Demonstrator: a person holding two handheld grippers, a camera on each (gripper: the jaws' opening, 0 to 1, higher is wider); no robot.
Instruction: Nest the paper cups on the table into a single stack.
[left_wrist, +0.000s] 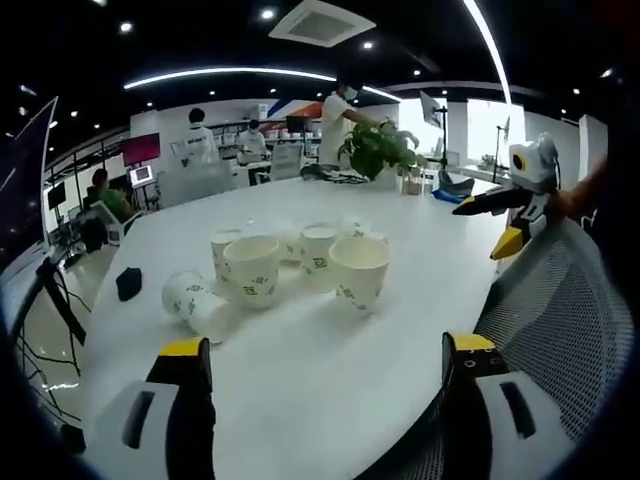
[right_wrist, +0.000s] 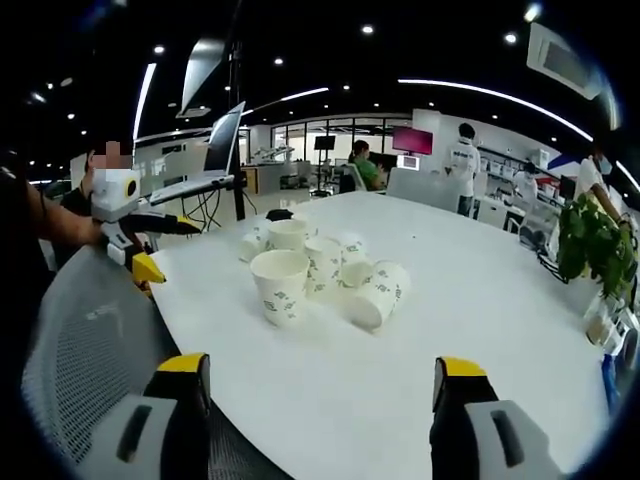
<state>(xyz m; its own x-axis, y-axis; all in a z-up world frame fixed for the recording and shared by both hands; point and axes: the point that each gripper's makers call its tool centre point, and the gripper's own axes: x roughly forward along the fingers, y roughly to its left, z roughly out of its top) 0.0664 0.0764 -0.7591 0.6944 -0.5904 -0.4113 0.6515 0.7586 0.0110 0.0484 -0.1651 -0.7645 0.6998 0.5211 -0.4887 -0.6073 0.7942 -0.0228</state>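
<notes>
Several white paper cups with green print stand bunched in the middle of the white table (left_wrist: 330, 400). In the left gripper view an upright cup (left_wrist: 251, 270) and a wider one (left_wrist: 359, 271) are in front, and a cup (left_wrist: 188, 298) lies on its side at the left. My left gripper (left_wrist: 325, 385) hangs open over the near table edge, short of the cups. In the right gripper view a cup (right_wrist: 281, 286) stands upright in front and another (right_wrist: 381, 294) lies tipped beside it. My right gripper (right_wrist: 320, 388) is open and holds nothing.
A grey mesh chair back (left_wrist: 560, 330) stands at the table edge between the two grippers. A small black object (left_wrist: 128, 283) lies on the table left of the cups. A potted plant (left_wrist: 378, 150) sits at the far end. People work at desks behind.
</notes>
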